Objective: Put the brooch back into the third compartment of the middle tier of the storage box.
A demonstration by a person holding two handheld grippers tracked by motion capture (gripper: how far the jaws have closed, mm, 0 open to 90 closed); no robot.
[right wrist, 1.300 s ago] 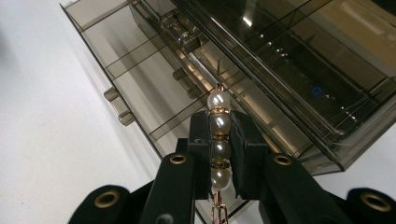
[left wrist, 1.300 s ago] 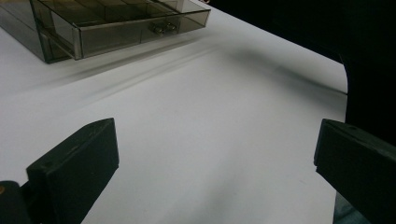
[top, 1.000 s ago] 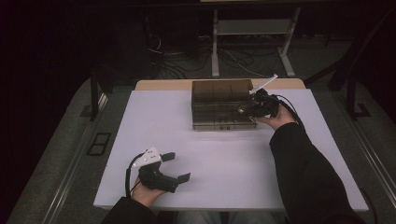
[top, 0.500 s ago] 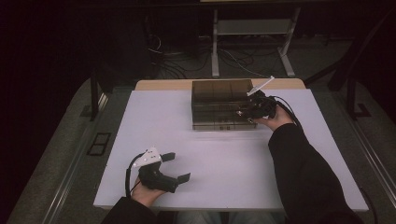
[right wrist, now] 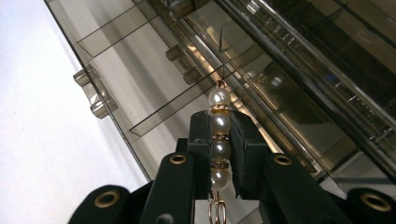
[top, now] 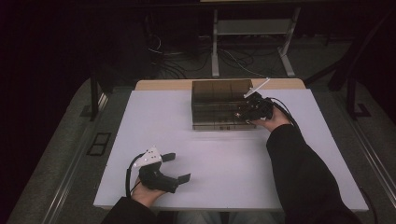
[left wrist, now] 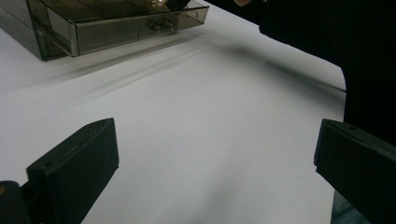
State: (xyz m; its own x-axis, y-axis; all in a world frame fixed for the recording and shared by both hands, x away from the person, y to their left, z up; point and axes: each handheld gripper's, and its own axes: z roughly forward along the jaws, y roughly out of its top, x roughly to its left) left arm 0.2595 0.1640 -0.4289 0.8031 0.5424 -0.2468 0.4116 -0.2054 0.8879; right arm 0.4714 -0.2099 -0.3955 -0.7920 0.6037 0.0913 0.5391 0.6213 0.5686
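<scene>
Pearl strand point(right wrist: 218, 140): a short run of white beads with gold spacers and a gold ring at its lower end, pinched lengthwise between the jaws of the right hand-held gripper point(right wrist: 219, 122). Top bead stands clear above the jaw tips.

Near side of the white counter point(top: 154, 116): left hand-held gripper point(top: 180, 168) held low at the front edge, jaws wide apart, nothing between them. In the left gripper view its jaws frame bare counter. It looks parked, out of the way of the working arm.

Middle: open counter surface, crossed by the person's right sleeve point(top: 303, 177) reaching forward.

Far side: smoked transparent drawer box point(top: 219, 100) near the back edge. One shallow drawer point(left wrist: 135, 28) is pulled out toward the person; clear dividers split it into compartments. Right hand-held gripper sits over the drawer's right-hand part, closed on the strand, strand pointing toward a divider junction. Cannot tell which compartment lies directly under it, nor whether the strand touches the drawer.

Judgement: the lengthwise grip keeps the beads from swinging; the pose suggests placing into, or lifting out of, the drawer.
</scene>
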